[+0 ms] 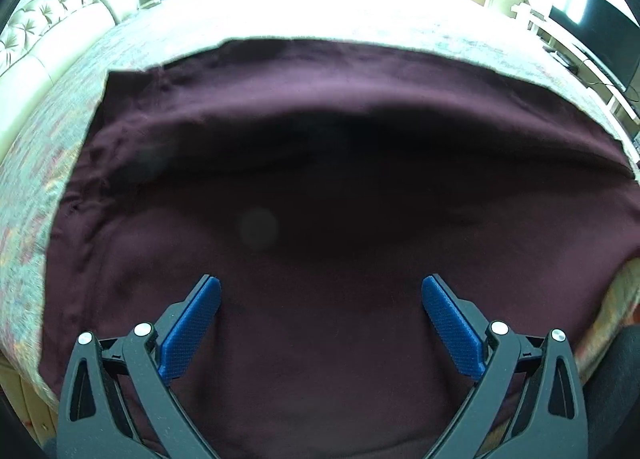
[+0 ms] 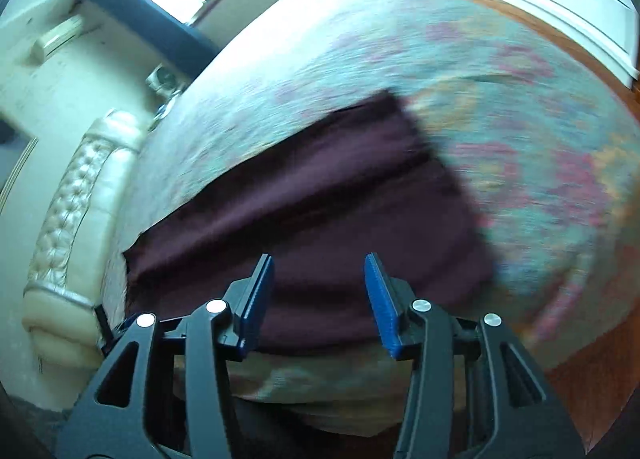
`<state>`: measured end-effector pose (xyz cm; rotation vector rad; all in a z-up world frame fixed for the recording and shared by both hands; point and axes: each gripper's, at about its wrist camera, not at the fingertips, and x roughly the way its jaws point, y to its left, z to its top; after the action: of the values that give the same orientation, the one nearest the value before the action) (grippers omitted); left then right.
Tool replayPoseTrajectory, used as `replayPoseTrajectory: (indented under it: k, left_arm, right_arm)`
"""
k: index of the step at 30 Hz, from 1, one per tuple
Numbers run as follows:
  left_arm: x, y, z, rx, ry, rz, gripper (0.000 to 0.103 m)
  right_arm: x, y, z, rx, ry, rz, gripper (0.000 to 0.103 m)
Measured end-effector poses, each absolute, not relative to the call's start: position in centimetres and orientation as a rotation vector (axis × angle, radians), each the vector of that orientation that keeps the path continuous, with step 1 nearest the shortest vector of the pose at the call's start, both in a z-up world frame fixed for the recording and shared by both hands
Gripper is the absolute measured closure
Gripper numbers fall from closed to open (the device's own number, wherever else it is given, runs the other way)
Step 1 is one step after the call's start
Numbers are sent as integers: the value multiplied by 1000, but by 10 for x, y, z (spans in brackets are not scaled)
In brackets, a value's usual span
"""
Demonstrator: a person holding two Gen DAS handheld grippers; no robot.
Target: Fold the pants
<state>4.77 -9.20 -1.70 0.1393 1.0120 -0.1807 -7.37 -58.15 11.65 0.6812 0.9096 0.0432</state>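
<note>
Pants [image 1: 320, 179] are lying flat on the bed [image 1: 360, 11], dark maroon/plum fabric, spread across the patterned bedspread [image 2: 520, 119] near the bed's near edge. Long axis is running left-right in the left wrist view; in the right wrist view the pants [image 2: 320, 195] are running diagonally, from lower left by the headboard [image 2: 64, 219] up toward a squared-off end at upper right. That end is looking straight-cut with a clear corner. In the left wrist view the far edge is showing a step near the upper-left corner, so layers look stacked, one slightly offset over the other; can't tell waist from hems. Fabric is looking mostly smooth, soft creases running along the long axis, a dark shadow sitting over the middle. The right wrist view is motion-blurred, so fine detail isn't readable.

Left gripper [image 1: 320, 287] is hovering low over the pants, jaws spread wide, blue pads [image 1: 192, 331] apart with nothing between them, only cloth showing below. Right gripper [image 2: 318, 267] is also standing wide open, holding nothing, positioned over the near edge of the pants and the bed edge; contact with the cloth can't be judged.

Tufted cream headboard is sitting at the left side of the bed. No containers visible.
</note>
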Motion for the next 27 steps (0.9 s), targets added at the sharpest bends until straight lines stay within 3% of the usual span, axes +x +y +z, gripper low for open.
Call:
replayPoseTrajectory:
  k: [8,17,27]
  left_arm:
    - [82,10,22,28,985,-210,4]
    - [214,150,21,-24,1033,-218,4]
    - [299,116,-12,88,1089,-474,4]
  right_arm:
    - [66,-423,125,388,1029,310,48]
    - [179,-329,90,200,1136,427,47]
    - [257,-285,56,60,1202,526,46]
